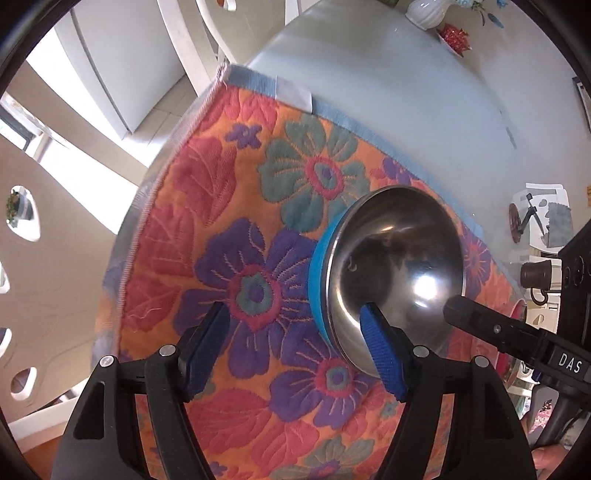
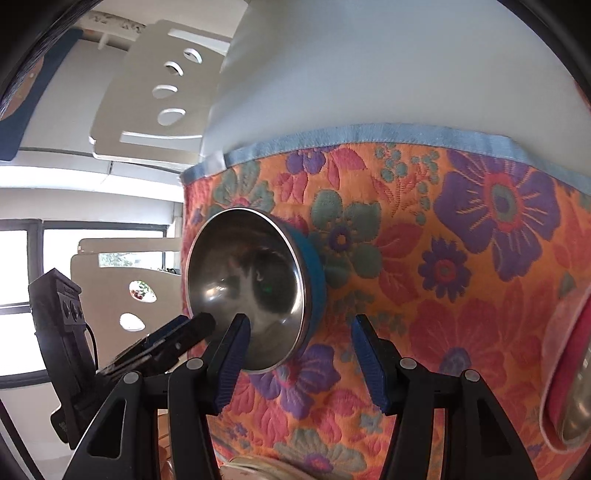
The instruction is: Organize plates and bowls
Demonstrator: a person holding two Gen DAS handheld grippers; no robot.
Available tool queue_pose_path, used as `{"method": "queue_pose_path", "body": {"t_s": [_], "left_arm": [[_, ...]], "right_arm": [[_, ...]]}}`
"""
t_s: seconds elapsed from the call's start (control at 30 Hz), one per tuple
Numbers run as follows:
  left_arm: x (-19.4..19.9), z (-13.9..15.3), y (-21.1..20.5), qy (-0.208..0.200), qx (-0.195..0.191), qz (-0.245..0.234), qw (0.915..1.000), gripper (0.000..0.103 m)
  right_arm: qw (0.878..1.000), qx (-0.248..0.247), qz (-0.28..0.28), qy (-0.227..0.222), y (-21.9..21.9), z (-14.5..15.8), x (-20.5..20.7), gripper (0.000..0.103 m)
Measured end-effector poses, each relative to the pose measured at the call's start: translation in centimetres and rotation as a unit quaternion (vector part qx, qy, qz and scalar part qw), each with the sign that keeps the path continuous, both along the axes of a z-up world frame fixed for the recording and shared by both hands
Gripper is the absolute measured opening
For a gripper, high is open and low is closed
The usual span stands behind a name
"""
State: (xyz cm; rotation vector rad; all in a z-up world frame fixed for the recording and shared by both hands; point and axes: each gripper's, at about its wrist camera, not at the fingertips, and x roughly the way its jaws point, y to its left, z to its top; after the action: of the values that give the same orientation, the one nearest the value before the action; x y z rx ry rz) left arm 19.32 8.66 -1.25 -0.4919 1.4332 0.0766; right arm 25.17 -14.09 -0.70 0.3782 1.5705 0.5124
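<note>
A steel bowl with a blue outer wall (image 1: 395,273) stands on a floral cloth (image 1: 229,206); it also shows in the right wrist view (image 2: 251,291). My left gripper (image 1: 295,350) is open, its right finger (image 1: 380,350) over the bowl's near rim. My right gripper (image 2: 299,363) is open, its left finger (image 2: 231,362) inside the bowl's near rim and its right finger on the cloth. The right gripper's finger tip (image 1: 476,314) reaches toward the bowl in the left wrist view. A red-walled bowl (image 2: 569,376) sits at the right edge of the right wrist view.
The cloth lies on a pale table (image 1: 424,92). A white vase (image 1: 428,11) and a small dish with red contents (image 1: 454,37) stand at the far end. White chairs (image 2: 147,99) stand around the table. A plate rim (image 2: 255,467) shows under my right gripper.
</note>
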Motion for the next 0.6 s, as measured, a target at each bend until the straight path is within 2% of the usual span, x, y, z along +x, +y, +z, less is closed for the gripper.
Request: {"method": "queue_pose_path", "body": {"t_s": [0.2, 0.3, 0.43, 0.53, 0.6], "left_arm": [[0.3, -1.2, 0.2, 0.006, -0.005, 0.000, 1.0000, 0.067], [0.4, -1.4, 0.1, 0.007, -0.009, -0.002, 0.9999, 0.061], [0.4, -1.9, -0.3, 0.011, -0.022, -0.007, 0.9997, 0.045], [0.5, -2.2, -0.4, 0.009, -0.031, -0.007, 0.9995, 0.031], [0.5, -2.0, -0.7, 0.003, -0.021, -0.008, 0.9997, 0.025]], "right_arm": [[1.000, -0.007, 0.002, 0.007, 1.0, -2.0, 0.8, 0.055], [1.000, -0.011, 0.003, 0.007, 1.2, -2.6, 1.0, 0.055], [1.000, -0.013, 0.006, 0.004, 1.5, -3.0, 1.2, 0.055], [1.000, -0.018, 0.021, -0.001, 1.9, -3.1, 0.9, 0.044], [0.999, -0.023, 0.026, -0.001, 2.2, -3.3, 0.8, 0.035]]}}
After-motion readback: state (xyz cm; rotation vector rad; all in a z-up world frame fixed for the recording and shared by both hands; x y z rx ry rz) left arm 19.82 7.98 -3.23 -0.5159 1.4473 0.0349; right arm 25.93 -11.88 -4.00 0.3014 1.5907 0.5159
